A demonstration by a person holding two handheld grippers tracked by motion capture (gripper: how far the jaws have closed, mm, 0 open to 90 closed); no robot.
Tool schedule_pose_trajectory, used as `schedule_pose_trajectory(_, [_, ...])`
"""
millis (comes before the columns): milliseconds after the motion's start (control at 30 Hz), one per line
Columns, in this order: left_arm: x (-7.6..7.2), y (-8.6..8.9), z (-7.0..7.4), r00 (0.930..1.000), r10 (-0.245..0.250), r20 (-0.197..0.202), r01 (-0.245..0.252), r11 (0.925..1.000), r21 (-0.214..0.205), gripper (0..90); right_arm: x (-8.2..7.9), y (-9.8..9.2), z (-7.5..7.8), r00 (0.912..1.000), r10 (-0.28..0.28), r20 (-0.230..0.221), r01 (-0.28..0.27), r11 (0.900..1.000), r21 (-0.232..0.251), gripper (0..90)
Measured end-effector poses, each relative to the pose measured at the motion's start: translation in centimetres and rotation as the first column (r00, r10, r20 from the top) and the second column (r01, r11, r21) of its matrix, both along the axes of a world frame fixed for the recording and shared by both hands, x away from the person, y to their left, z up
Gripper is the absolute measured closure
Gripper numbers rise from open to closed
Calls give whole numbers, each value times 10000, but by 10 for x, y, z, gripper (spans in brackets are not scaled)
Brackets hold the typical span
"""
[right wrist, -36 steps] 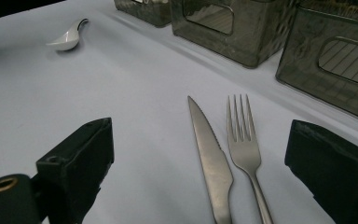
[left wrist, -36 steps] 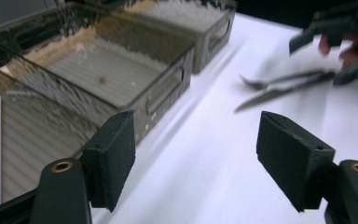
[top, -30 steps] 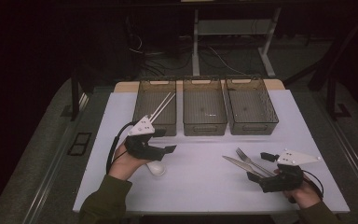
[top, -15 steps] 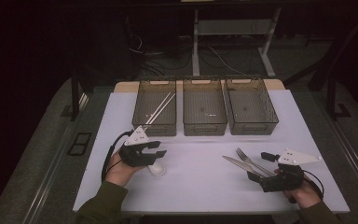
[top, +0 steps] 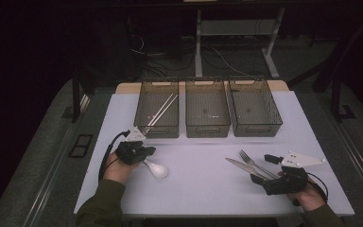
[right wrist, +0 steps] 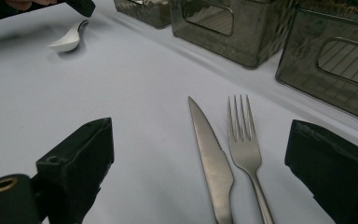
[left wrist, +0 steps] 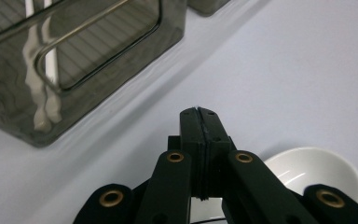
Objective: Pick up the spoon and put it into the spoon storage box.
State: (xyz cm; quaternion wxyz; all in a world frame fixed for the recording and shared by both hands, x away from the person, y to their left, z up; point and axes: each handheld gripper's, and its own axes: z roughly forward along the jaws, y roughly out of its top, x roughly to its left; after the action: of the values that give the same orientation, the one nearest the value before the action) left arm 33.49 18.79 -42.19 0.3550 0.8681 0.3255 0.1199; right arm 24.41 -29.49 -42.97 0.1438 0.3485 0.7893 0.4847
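Left gripper (top: 144, 152) jaws just closed, over spoon (top: 157, 169) handle — grip hidden; right gripper (top: 260, 169) wide open, empty — knife (right wrist: 213, 158), fork (right wrist: 245, 145) cut off.

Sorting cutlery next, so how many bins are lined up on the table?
3, in a row at the table's far edge: left bin holding chopsticks, middle bin and right bin, neither showing cutlery.

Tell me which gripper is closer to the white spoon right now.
Left. The left gripper is right at the white spoon, jaws closed at its handle end. The right gripper sits far across the table, by the knife and fork.
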Motion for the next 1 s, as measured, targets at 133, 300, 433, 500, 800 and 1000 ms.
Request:
schedule_pose_trajectory(133, [3,5,-6,9995,22,-323,-13,9996,270,891,0,0,0,10000,10,2,-10,10000,-10,80])
schedule_pose_trajectory(300, [4,7,-10,9974,81,-723,-39,9983,577,892,0,0,0,10000,4,8,-4,10000,-7,80])
schedule_pose_trajectory(433, [2,8,-12,9962,127,-860,-27,9933,1154,893,0,0,0,10000,-1,5,1,10000,-3,80])
schedule_pose_trajectory(500, [-1,9,-11,9959,129,-897,-19,9925,1219,893,0,0,0,10000,3,14,-3,10000,-21,80])
schedule_pose_trajectory(800, [-17,14,-8,9926,150,-1207,32,9888,1490,893,0,-1,1,10000,-14,59,14,10000,-23,80])
schedule_pose_trajectory(1000, [-27,18,-8,9904,188,-1372,-20,9926,1216,893,0,-1,1,9999,9,101,-9,10000,-31,80])
